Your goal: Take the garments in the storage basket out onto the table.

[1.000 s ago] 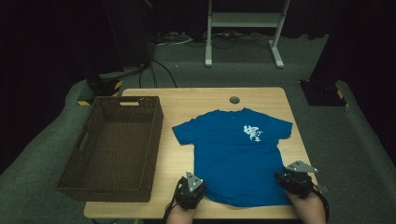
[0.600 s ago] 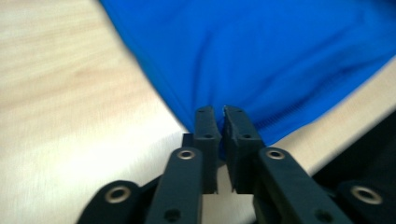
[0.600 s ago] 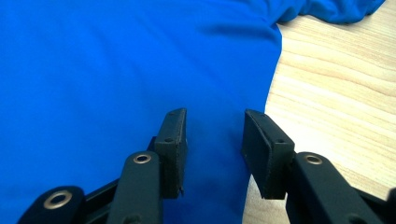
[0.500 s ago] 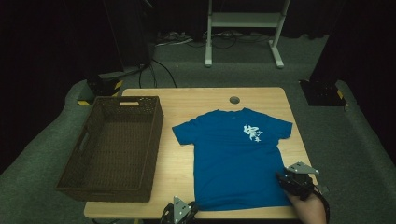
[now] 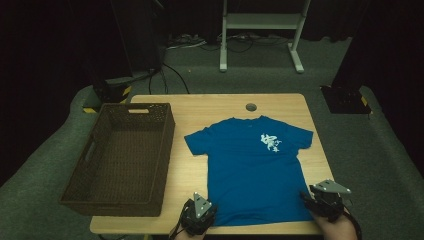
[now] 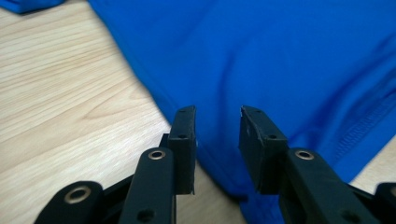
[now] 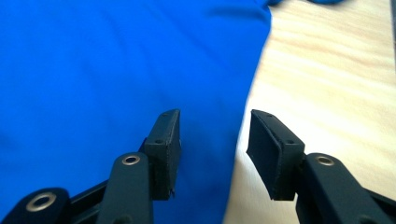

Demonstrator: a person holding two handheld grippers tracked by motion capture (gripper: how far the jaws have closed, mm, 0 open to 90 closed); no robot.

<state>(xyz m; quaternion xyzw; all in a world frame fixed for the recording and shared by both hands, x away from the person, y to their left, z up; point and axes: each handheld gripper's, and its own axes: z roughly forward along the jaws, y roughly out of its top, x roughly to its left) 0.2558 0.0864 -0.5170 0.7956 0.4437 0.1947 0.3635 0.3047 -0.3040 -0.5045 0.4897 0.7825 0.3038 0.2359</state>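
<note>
The left claw (image 5: 199, 216) had come back up to the blue T-shirt's (image 5: 252, 165) lower left hem, jaws apart. The right claw (image 5: 311, 199) stayed at the lower right hem, jaws apart. The shirt lay flat on the desk (image 5: 210, 107) as before.

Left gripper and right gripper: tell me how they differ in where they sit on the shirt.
The left gripper is at the blue shirt's near-left hem corner; the right gripper is at its near-right corner. The left straddles the shirt's left edge, the right its right edge. Both are open, low over the table.
</note>
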